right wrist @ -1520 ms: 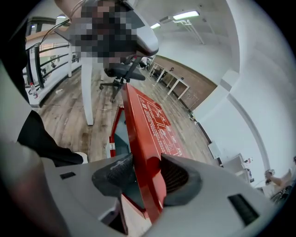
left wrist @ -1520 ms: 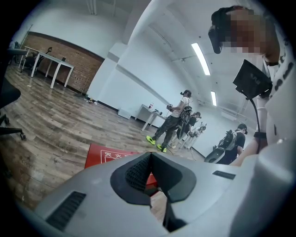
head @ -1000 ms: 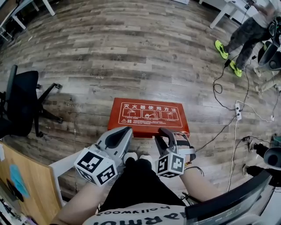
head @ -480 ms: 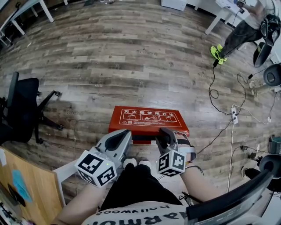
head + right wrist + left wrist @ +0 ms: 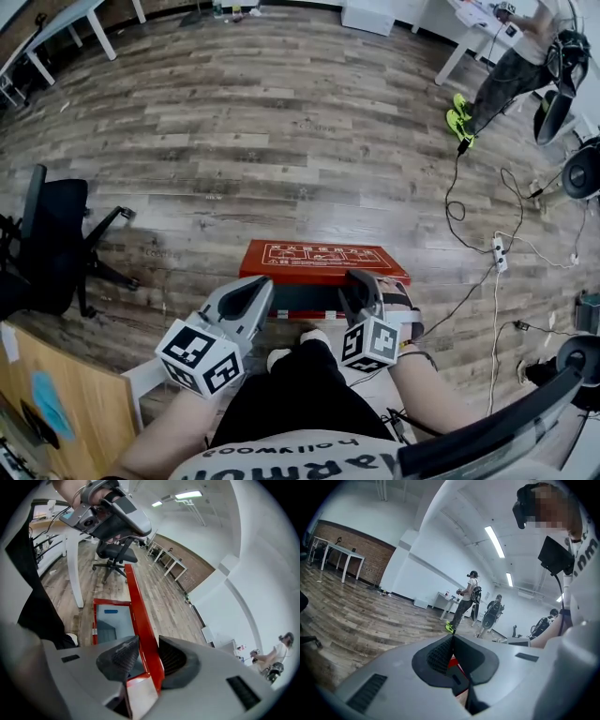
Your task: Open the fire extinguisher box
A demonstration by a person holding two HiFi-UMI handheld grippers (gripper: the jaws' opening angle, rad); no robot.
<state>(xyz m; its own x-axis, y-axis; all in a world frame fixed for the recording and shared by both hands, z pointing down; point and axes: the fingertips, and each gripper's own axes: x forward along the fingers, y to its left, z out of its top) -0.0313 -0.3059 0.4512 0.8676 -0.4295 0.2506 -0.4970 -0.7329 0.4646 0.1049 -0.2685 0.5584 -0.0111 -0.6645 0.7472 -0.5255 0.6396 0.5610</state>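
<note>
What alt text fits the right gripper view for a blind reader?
The right hand-held gripper, its jaws just closing, clamps the edge of the raised red box lid; the box's grey inside lies beneath, with wooden floor and a black office chair beyond.

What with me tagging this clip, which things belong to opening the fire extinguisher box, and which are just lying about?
Job in hand:
- red fire extinguisher box
- its lid, partly raised
- right tongs, jaws just been closing, lid edge between them
- left tongs, shut, close by

Lying about:
- black office chair
- power strip
- wooden panel
- person standing across the room
</note>
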